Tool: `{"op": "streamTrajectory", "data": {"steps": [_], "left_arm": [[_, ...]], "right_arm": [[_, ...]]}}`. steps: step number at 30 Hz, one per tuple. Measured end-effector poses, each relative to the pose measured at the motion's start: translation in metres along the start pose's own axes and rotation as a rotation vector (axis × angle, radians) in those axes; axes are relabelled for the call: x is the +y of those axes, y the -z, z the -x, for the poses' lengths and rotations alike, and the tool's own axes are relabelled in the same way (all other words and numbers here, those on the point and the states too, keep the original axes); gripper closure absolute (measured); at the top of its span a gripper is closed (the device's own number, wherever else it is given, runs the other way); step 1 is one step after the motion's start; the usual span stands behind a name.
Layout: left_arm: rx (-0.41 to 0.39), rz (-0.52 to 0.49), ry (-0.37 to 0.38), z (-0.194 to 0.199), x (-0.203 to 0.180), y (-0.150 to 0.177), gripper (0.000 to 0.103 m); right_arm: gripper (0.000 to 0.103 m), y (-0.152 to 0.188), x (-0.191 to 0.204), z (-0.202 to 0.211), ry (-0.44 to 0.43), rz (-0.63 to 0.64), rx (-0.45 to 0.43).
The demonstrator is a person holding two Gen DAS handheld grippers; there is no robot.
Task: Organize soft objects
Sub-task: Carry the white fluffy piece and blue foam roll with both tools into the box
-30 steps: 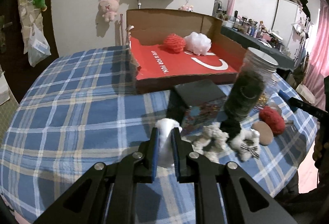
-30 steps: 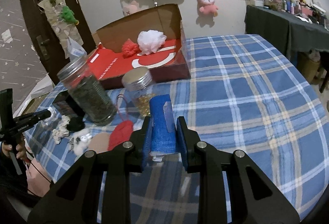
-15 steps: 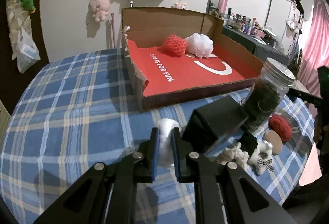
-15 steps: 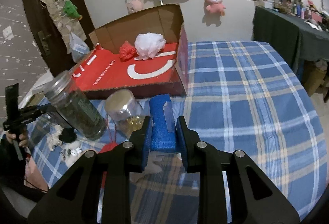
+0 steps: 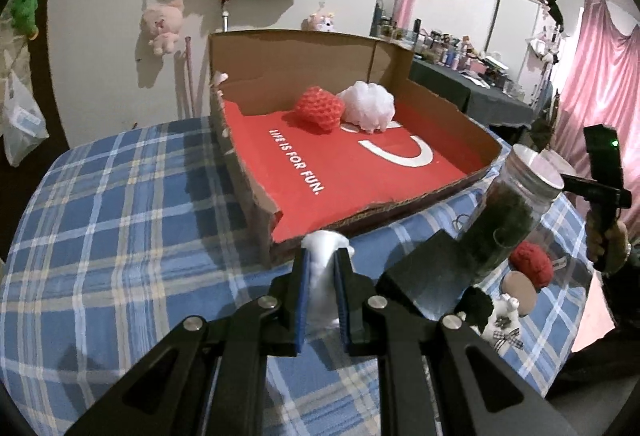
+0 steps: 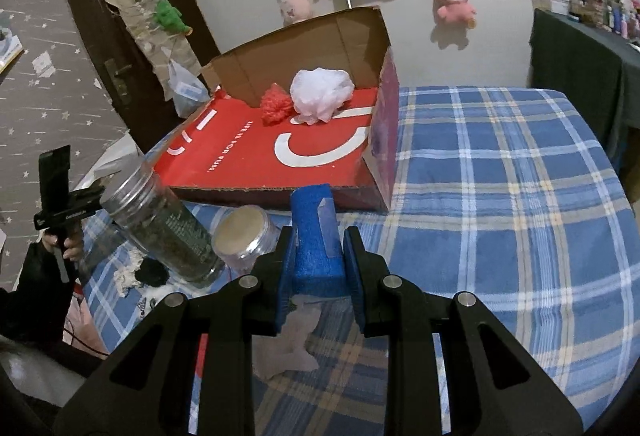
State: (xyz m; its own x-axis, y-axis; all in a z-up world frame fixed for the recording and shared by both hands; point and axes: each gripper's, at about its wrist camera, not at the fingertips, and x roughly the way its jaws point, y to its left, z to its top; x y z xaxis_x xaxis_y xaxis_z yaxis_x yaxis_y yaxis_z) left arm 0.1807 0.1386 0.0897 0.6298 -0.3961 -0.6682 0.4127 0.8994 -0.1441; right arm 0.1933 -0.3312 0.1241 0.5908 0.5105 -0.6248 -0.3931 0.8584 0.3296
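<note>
My left gripper (image 5: pixel 322 256) is shut on a small white soft object (image 5: pixel 323 278), held just before the near wall of the open cardboard box (image 5: pixel 260 212). My right gripper (image 6: pixel 318 236) is shut on a blue foam roll (image 6: pixel 314 236) in front of that box (image 6: pixel 384 140). On the box's red floor lie a red knitted ball (image 5: pixel 319 109) and a white fluffy puff (image 5: pixel 368 106), side by side near the back; in the right wrist view the red ball (image 6: pixel 274 106) and the puff (image 6: pixel 320 94) show too.
On the blue plaid tablecloth (image 5: pixel 112 204) stand a tall dark-filled jar (image 5: pixel 508 212), a black box (image 5: pixel 424 280), another red knitted ball (image 5: pixel 532 262) and small plush toys (image 5: pixel 498 320). A short jar (image 6: pixel 244 236) stands by the tall jar (image 6: pixel 160 224). Plush toys hang on the wall.
Both grippers have carried their objects nearer to the cardboard box, which now looms larger. Grips are unchanged.
</note>
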Motion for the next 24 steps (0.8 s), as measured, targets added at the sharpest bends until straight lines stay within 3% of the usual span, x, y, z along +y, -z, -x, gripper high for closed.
{"op": "streamTrajectory", "data": {"steps": [24], "left_arm": [[0.073,-0.158,0.086,-0.04,-0.024,-0.052,0.09]], "right_arm": [[0.08,-0.048,0.012,-0.039,-0.095,0.157,0.089]]}}
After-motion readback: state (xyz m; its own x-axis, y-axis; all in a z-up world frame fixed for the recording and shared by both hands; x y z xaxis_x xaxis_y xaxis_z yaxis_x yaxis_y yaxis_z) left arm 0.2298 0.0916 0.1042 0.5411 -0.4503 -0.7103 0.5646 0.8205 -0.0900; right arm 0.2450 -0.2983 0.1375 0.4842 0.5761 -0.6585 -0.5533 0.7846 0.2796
